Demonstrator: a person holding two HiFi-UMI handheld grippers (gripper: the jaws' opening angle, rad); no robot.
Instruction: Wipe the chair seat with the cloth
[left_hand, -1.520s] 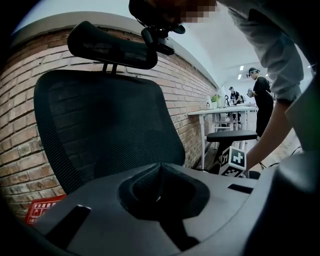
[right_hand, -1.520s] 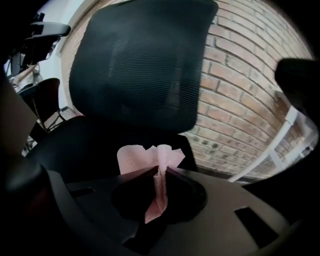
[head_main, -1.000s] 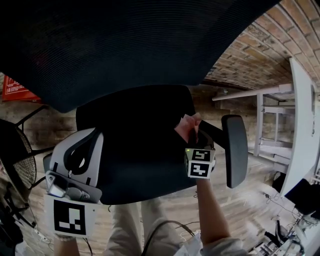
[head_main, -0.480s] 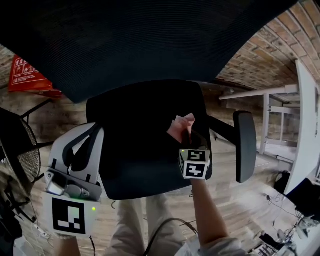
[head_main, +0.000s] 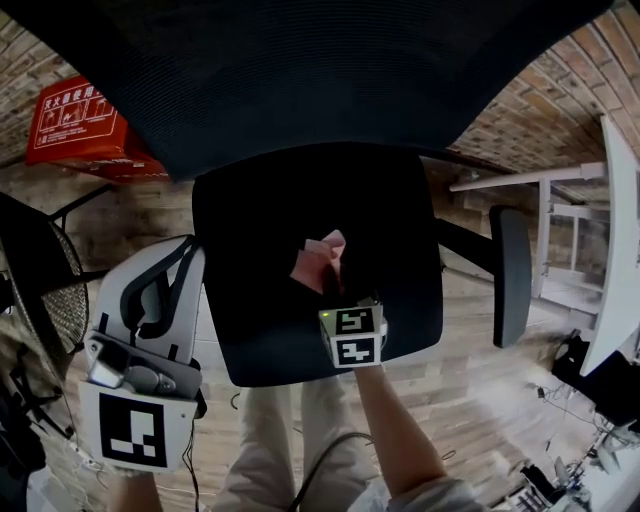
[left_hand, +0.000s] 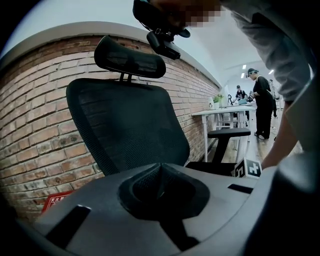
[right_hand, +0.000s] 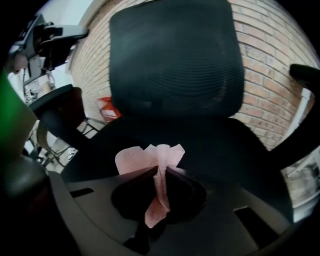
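Note:
The black chair seat fills the middle of the head view, under the mesh backrest. A pink cloth lies bunched on the seat's middle, with my right gripper shut on it. In the right gripper view the cloth fans out ahead of the closed jaws of that gripper, low over the seat. My left gripper hangs off the seat's left side. Its jaws meet with nothing between them in the left gripper view.
An armrest stands right of the seat. A white desk is at the far right. A red sign leans on the brick wall at upper left, and a black mesh object sits at far left. The floor is wood.
My right gripper has carried the pink cloth leftward over the seat, from near the right armrest toward the middle. The left gripper has stayed beside the seat.

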